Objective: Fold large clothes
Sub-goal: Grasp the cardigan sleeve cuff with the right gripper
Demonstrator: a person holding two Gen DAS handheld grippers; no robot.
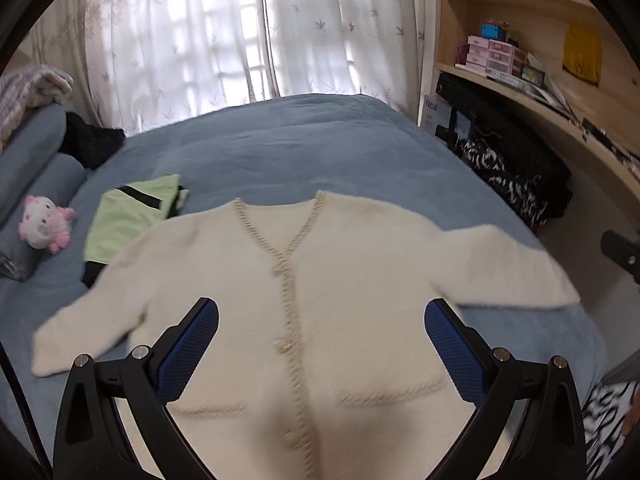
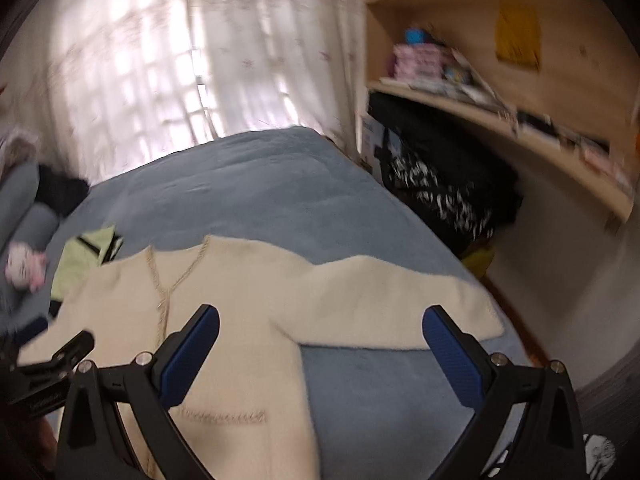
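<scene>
Cream cardigan (image 1: 320, 300) lies flat, sleeves out, unfolded on the blue bed (image 1: 280, 148); left hand-held gripper (image 1: 322, 344) and right hand-held gripper (image 2: 320, 344) spread empty above it; every fold remains.

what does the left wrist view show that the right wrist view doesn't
Only the left wrist view shows the cardigan's left sleeve and its front buttons. Only the right wrist view shows the end of the right sleeve sharply and the left gripper at its edge. Both show the blue bed, the folded green garment, the pink plush toy, and open jaws.
</scene>
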